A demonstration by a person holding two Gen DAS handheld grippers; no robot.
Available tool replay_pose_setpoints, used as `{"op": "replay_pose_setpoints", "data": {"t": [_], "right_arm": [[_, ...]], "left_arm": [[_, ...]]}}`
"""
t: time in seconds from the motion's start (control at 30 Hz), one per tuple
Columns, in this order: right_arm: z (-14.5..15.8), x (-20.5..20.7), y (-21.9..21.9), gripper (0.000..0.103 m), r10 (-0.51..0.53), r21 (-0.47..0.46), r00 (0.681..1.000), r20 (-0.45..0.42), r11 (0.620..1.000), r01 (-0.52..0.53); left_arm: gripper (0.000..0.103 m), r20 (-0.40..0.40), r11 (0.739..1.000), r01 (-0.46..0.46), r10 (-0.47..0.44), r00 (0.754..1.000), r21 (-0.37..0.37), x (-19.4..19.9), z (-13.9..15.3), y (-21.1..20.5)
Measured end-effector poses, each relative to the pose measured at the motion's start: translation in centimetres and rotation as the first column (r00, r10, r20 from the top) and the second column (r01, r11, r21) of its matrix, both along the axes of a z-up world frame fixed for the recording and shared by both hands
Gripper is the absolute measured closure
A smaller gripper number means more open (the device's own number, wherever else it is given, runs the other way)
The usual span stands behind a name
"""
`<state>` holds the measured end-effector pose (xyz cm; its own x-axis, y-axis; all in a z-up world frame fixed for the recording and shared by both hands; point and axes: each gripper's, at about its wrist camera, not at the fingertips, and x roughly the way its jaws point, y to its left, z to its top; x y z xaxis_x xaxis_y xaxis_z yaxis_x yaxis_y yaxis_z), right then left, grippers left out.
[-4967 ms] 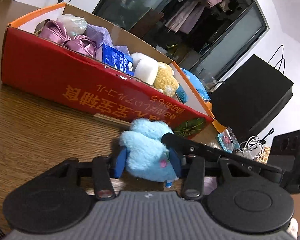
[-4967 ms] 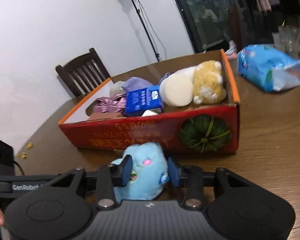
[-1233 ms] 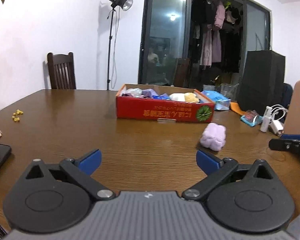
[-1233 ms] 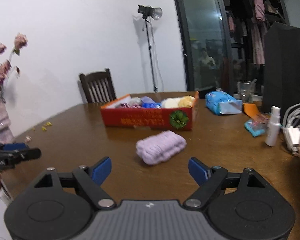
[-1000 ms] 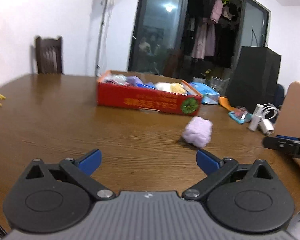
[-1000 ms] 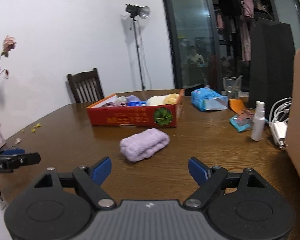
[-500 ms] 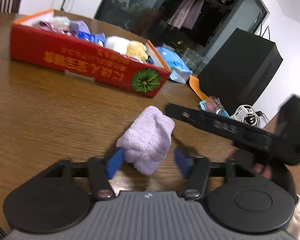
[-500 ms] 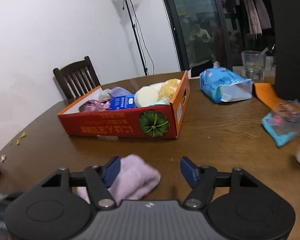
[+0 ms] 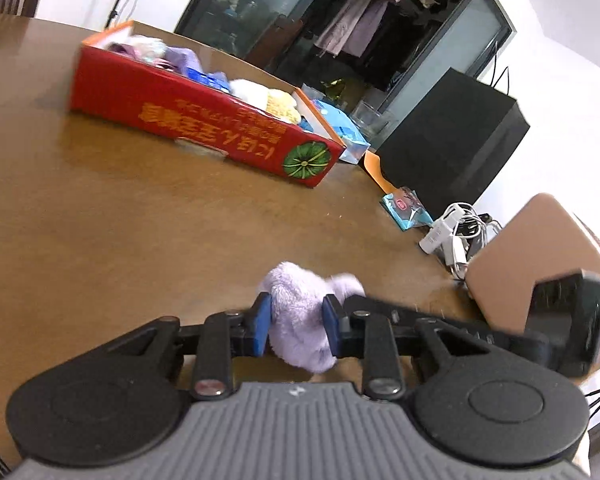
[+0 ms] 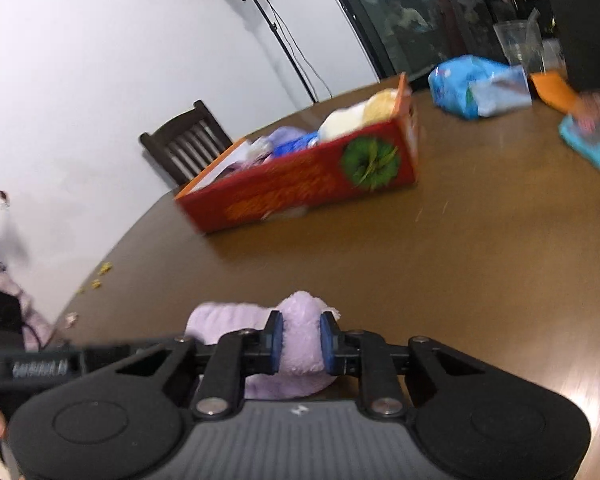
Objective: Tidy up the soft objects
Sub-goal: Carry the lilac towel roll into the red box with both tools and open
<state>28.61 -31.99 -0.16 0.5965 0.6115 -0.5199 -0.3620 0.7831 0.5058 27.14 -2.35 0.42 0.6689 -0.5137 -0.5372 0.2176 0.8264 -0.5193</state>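
A fluffy lilac towel (image 9: 300, 320) (image 10: 300, 340) lies on the brown wooden table near me. My left gripper (image 9: 297, 325) has its blue pads squeezing one end of it, jaws still closing. My right gripper (image 10: 300, 340) pinches the other end, its jaws closing too. The right gripper's black finger crosses the left wrist view just behind the towel. A red cardboard box (image 9: 188, 120) (image 10: 300, 192) with a green pumpkin picture stands farther back, holding several soft items: purple cloth, a blue pack, a white and a yellow plush.
A blue plastic pack (image 10: 476, 88), an orange sheet (image 10: 552, 88) and a teal packet (image 9: 406, 208) lie right of the box. White chargers and cables (image 9: 452, 236) sit by a tan board (image 9: 540, 248). A dark chair (image 10: 188, 144) stands behind the table.
Both grippers came forward and down from wide open to the towel and closed on its two ends. The views tilted as the wrists rolled.
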Motion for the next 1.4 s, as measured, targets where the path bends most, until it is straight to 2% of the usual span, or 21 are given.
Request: {"op": "replay_pose_setpoints", "data": {"t": [0.07,0.13,0.2,0.37,0.43,0.5,0.57,0.6,0.67,0.7,0.83,0.9,1.0,1.13,1.23,1.3,1.4], "right_arm": [[0.3,-2.9,1.1,0.083,0.016,-0.001,1.000,0.003,1.000,-0.016],[0.8,-5.1,1.7,0.079,0.026,-0.009,0.999,0.028,1.000,-0.026],[1.2,-6.6,1.9,0.079,0.020,-0.020,0.999,0.045,1.000,-0.019],[1.3,-7.3,1.7,0.079,-0.064,-0.037,0.997,0.040,0.997,0.066],[1.4,-7.0,1.5,0.070,-0.092,-0.024,0.995,0.043,0.995,0.093],[1.1,-6.7,1.8,0.065,-0.109,-0.032,0.994,0.032,0.993,0.110],[0.6,-6.5,2.3,0.065,-0.111,-0.035,0.994,0.020,0.993,0.112],[0.3,-6.5,2.6,0.065,-0.111,-0.037,0.994,0.020,0.993,0.112],[0.0,-6.6,3.0,0.065,-0.117,-0.052,0.993,0.028,0.992,0.118],[-0.1,-6.7,3.1,0.065,-0.116,-0.059,0.993,0.036,0.991,0.118],[-0.2,-6.3,3.8,0.080,-0.093,-0.075,0.994,0.052,0.992,0.097],[0.1,-6.0,4.1,0.083,-0.079,-0.092,0.995,0.062,0.992,0.085],[1.3,-4.7,4.2,0.085,-0.070,-0.077,0.995,0.074,0.994,0.075],[5.1,-0.2,4.7,0.085,-0.030,-0.078,0.986,0.161,0.996,0.043],[9.1,5.9,5.6,0.085,-0.002,-0.095,0.963,0.269,0.995,0.028],[11.1,11.2,6.5,0.085,0.005,-0.107,0.956,0.292,0.994,0.028],[12.7,19.5,8.6,0.085,-0.005,-0.168,0.953,0.303,0.984,0.059]], "left_arm": [[0.073,0.000,1.000,-0.031,0.031,1.000,0.005,-1.9,0.2,1.4],[0.051,0.006,0.994,-0.108,0.108,0.994,0.029,-3.3,0.3,2.6],[0.049,0.016,0.985,-0.159,0.159,0.987,0.067,-4.3,0.2,3.5],[0.045,0.022,0.988,-0.152,0.152,0.988,0.018,-4.8,0.4,4.0],[0.043,0.035,0.993,-0.120,0.119,0.992,0.011,-4.7,0.4,3.2],[0.042,0.045,0.996,-0.080,0.078,0.996,0.034,-4.4,0.1,1.9],[0.042,0.037,0.993,-0.070,0.066,0.997,0.092,-4.2,-0.4,0.6],[0.044,0.029,0.992,-0.062,0.059,0.998,0.109,-4.1,-0.7,0.3],[0.054,0.012,0.994,-0.042,0.041,0.999,0.099,-4.0,-1.0,0.2],[0.067,0.008,0.996,-0.023,0.022,1.000,0.090,-3.9,-1.1,0.2],[0.074,0.029,0.995,0.000,-0.003,1.000,0.098,-3.9,-0.9,0.4],[0.075,0.022,0.996,-0.002,0.000,1.000,0.087,-3.7,-0.7,0.5],[0.077,0.068,0.996,0.010,-0.016,0.998,0.084,-2.5,0.9,0.8],[0.077,0.159,0.996,0.014,-0.028,0.987,0.091,2.6,5.2,1.9],[0.077,0.218,0.994,0.006,-0.031,0.975,0.112,8.8,8.5,2.8],[0.077,0.207,0.995,-0.001,-0.019,0.978,0.099,14.7,10.1,3.6],[0.077,0.150,0.994,-0.017,0.000,0.989,0.110,23.2,10.7,4.2]]}}
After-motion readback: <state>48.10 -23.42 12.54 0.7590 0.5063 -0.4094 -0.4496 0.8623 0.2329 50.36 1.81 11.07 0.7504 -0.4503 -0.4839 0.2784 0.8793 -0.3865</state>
